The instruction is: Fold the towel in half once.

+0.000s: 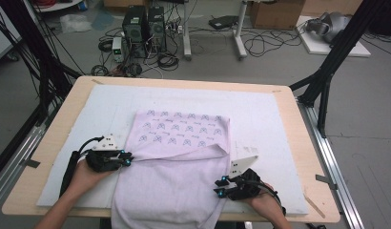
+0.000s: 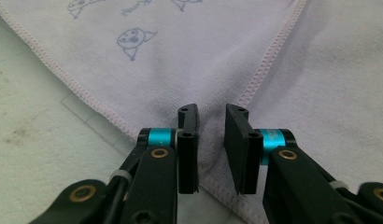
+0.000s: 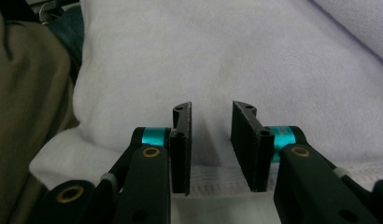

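Observation:
A lilac towel (image 1: 177,162) lies on the white mat; its far part shows small printed figures and its plain near part hangs over the table's front edge. My left gripper (image 1: 128,160) is at the towel's left edge, where two hems (image 2: 101,109) meet. It is open by a narrow gap, and creased towel (image 2: 210,133) lies between the jaws. My right gripper (image 1: 219,187) is at the towel's right edge near the table front. It is open over the plain towel (image 3: 210,70), above the hem, and grips nothing.
The white mat (image 1: 260,119) covers most of the wooden table (image 1: 308,157). Black frame struts stand at the far left and far right. Computers and cables lie on the floor beyond the table. An olive garment (image 3: 26,107) shows at the left of the right gripper view.

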`<state>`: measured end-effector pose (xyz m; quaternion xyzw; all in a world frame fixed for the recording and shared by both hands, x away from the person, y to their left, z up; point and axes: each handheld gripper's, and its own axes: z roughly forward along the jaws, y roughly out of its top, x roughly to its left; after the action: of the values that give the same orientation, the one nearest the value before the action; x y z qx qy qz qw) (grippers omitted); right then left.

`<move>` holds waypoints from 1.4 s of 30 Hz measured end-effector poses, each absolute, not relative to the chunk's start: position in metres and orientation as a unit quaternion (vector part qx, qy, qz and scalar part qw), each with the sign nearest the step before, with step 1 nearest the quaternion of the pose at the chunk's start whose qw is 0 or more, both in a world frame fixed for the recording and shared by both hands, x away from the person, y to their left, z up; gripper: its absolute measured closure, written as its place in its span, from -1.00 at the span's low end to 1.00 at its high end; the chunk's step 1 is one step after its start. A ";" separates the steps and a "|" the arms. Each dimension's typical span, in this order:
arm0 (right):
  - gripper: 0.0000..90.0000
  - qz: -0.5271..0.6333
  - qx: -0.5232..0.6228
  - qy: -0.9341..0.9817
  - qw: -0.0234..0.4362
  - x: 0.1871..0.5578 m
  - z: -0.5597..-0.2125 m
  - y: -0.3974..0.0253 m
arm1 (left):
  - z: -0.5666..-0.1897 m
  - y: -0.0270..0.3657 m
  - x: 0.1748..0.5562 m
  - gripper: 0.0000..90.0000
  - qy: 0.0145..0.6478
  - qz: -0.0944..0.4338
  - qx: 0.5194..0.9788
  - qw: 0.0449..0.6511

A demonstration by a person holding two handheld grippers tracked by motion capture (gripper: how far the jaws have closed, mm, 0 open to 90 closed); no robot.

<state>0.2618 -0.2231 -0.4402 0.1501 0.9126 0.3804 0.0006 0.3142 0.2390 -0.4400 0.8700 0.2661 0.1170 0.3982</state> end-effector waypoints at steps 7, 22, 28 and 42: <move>0.62 0.369 0.156 0.916 -0.005 0.253 -0.437 -0.250 | -0.436 0.239 0.303 0.17 0.256 0.107 0.873 0.401; -0.01 0.397 0.252 0.879 0.081 0.320 -0.413 -0.247 | -0.439 0.234 0.314 0.19 0.256 0.116 0.878 0.387; -0.09 0.410 0.273 0.867 0.073 0.350 -0.421 -0.236 | -0.437 0.228 0.318 0.74 0.250 0.120 0.879 0.387; 0.94 0.439 0.214 0.872 0.029 0.328 -0.408 -0.242 | -0.412 0.237 0.297 0.99 0.234 0.137 0.870 0.412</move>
<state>0.3278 -0.2421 -0.4076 0.2144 0.8723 0.4385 0.0293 0.2967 0.2373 -0.4118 0.8699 0.2336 0.1368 0.4122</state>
